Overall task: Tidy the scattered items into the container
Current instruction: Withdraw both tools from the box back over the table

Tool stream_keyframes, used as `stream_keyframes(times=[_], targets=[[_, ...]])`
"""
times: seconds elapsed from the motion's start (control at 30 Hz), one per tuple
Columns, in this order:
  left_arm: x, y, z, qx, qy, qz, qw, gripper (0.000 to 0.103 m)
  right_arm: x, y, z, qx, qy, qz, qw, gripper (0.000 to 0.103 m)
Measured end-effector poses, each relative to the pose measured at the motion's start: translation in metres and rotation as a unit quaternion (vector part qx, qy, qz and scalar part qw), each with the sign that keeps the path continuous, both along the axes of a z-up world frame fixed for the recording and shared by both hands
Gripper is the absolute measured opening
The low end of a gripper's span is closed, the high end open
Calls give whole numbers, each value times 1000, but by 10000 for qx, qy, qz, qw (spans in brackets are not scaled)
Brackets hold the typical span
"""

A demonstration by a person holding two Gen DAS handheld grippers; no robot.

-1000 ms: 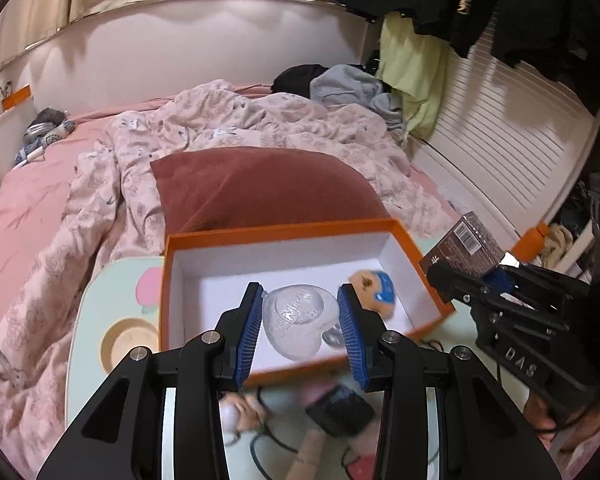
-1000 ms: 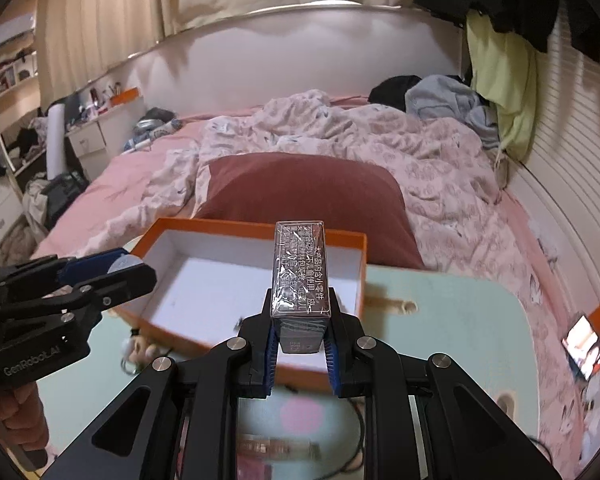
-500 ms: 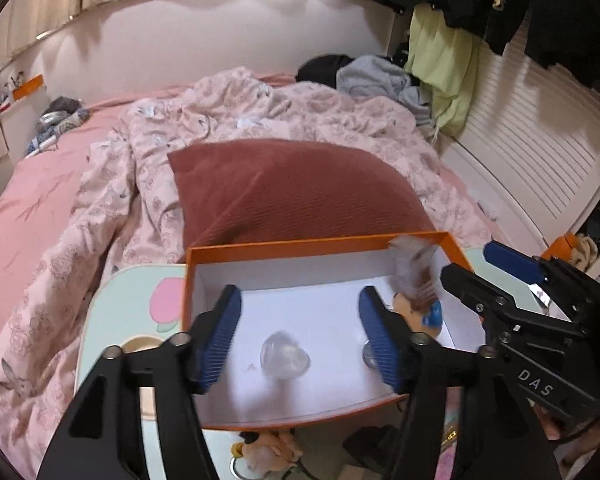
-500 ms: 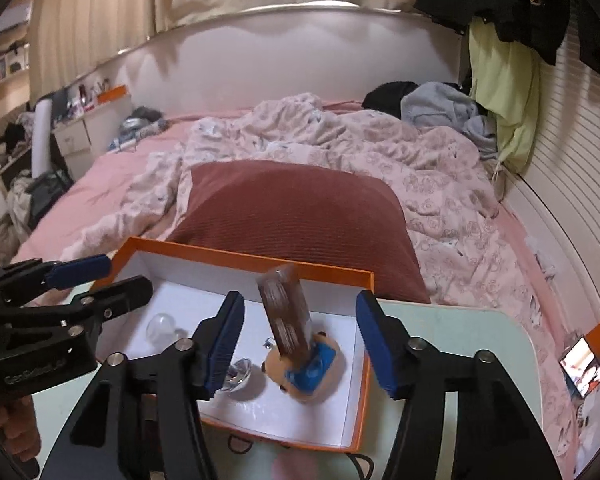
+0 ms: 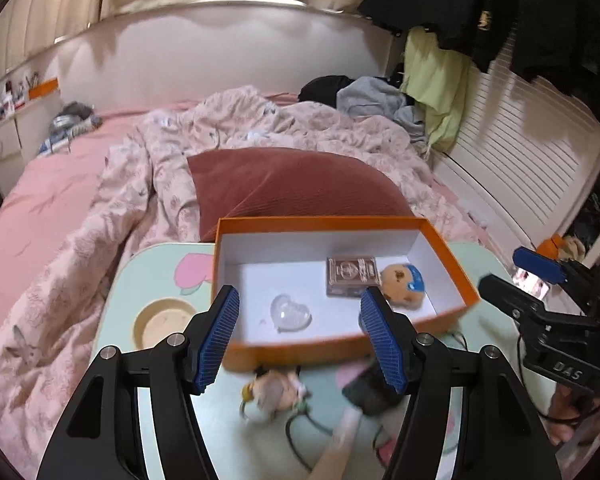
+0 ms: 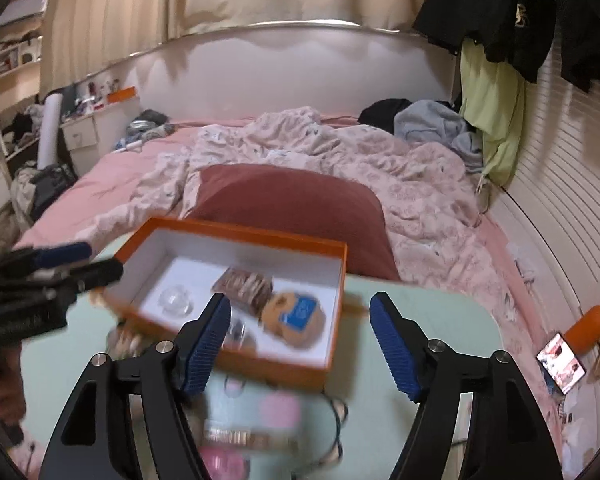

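Note:
An orange box (image 5: 320, 222) with a white inside stands on the mint table. In it lie a clear heart (image 5: 290, 314), a brown foil packet (image 5: 352, 276) and a plush toy (image 5: 404, 284) with a blue patch. My left gripper (image 5: 300, 300) hangs open over the box's near edge, holding nothing. The right gripper (image 6: 300, 304) is over the box's near right corner (image 6: 332, 364); its jaws are opening and nothing is between them. In front of the box, blurred, lie a small doll charm (image 5: 276, 390), a black item (image 5: 368, 392) and a cable.
The table (image 5: 160, 264) has a round beige recess (image 5: 162, 322) at its left. Behind the box are a red pillow (image 5: 292, 184) and a rumpled quilt (image 5: 260, 128). An orange bottle (image 6: 592, 320) and a lit phone (image 6: 560, 362) lie at the right, by a slatted wall.
Both grippers opened: the left dropped the clear heart, the right the brown packet, and both things now lie in the box. Both grippers have drawn back toward the box's near side.

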State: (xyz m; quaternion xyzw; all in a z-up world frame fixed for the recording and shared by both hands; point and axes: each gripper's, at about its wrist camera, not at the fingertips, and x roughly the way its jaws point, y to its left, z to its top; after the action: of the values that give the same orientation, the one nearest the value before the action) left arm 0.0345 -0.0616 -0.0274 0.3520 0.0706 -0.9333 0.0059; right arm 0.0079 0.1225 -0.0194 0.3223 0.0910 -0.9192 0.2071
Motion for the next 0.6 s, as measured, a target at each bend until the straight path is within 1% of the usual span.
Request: stream_keyframes(times=[0.07,0.13,0.2,0.27,0.3,0.37,0.43,0.5,0.53,0.6], targets=[[15,6,0,-69,-19,-94,9999,64,21,9,-5,193,-12,-49,9998,72],[35,17,-5,-124,-103,-242,9996,64,39,18,-13,363,-60,-115,9993,72],[53,24,-16,-49,-214,-357,9991,64,53,29,-28,329,-380,-43,9987,73],[69,33,-30,96,-371,-447,9983,64,62,39,-45,310,-767,-53,9966,73],[78,39,-38,106,-462,-483,9977,64,65,43,-53,298,-928,-63,9952,73],[87,51,-53,16,-654,-550,9963,64,69,50,-68,260,-1223,-121,9921,73],[93,62,-67,-49,-799,-581,9951,64,71,52,-79,270,-1354,-269,9901,73],[92,66,-78,-108,-910,-522,9944,64,67,50,-91,398,-1553,-398,9863,73],[92,67,-84,-166,-966,-446,9942,64,69,48,-92,517,-1474,-477,9866,74],[89,62,-92,-275,-1065,-216,9937,64,71,48,-93,534,-1440,-537,9867,75]])
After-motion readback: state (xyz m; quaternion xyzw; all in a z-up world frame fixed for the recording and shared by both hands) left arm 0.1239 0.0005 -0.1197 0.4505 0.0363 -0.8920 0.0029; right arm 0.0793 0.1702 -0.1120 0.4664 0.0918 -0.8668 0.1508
